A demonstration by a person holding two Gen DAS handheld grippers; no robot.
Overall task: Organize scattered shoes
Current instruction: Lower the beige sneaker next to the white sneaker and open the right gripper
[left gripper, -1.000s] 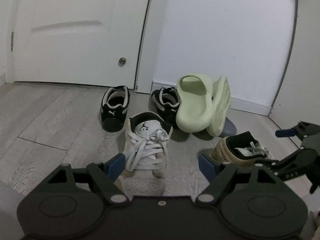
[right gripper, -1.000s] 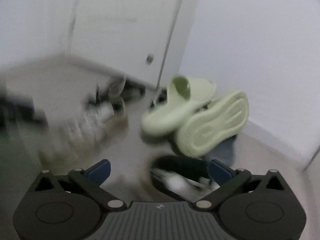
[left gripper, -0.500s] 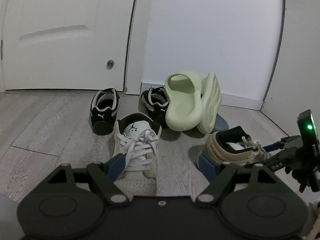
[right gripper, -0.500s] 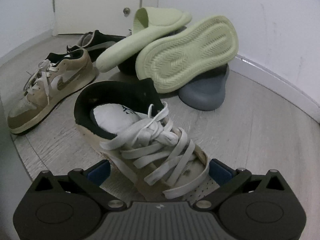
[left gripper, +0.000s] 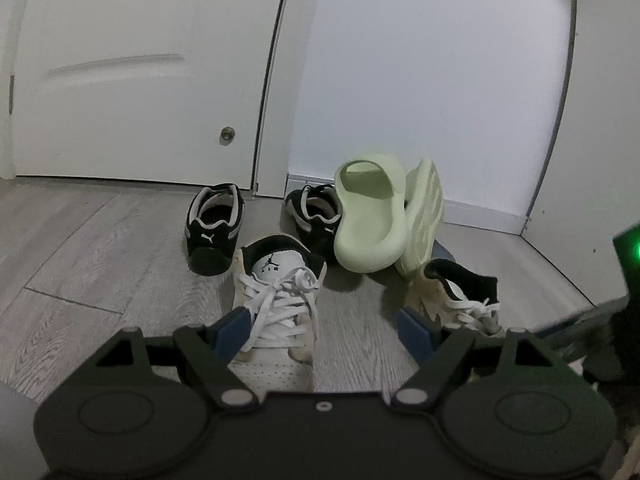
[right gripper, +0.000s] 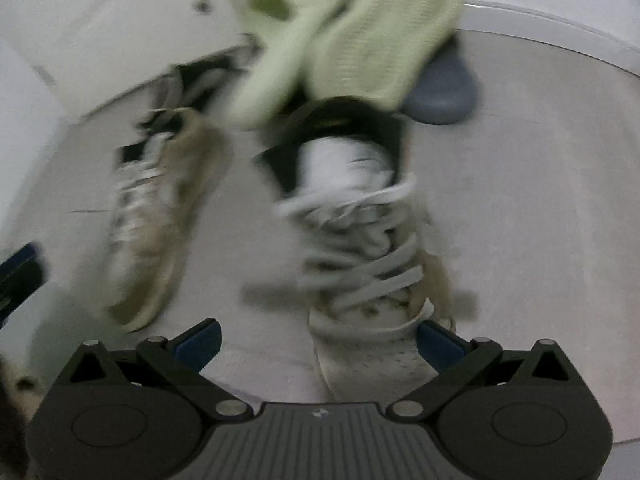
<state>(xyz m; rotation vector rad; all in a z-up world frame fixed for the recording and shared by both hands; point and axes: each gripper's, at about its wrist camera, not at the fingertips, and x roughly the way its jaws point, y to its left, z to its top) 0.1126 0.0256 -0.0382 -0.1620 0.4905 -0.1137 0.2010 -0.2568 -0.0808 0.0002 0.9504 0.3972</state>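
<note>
The right sneaker (right gripper: 360, 240), tan and white with loose white laces, lies on the floor (right gripper: 540, 200) between the spread jaws of the right gripper (right gripper: 318, 338); its toe reaches back between the blue pads (right gripper: 436, 342), nearer the right one, though blur hides whether that pad touches it. The gripper tilts steeply down over the shoe. Left of it lies the matching left sneaker (left gripper: 280, 312), which sits between the wide, empty jaws of the left gripper (left gripper: 324, 330), held low and tilted gently down. Beyond both, two pale green slides (left gripper: 372, 216) lean together against a black shoe (left gripper: 316, 216), with a second black shoe (left gripper: 214, 232) further left by the door (left gripper: 140, 80).
</note>
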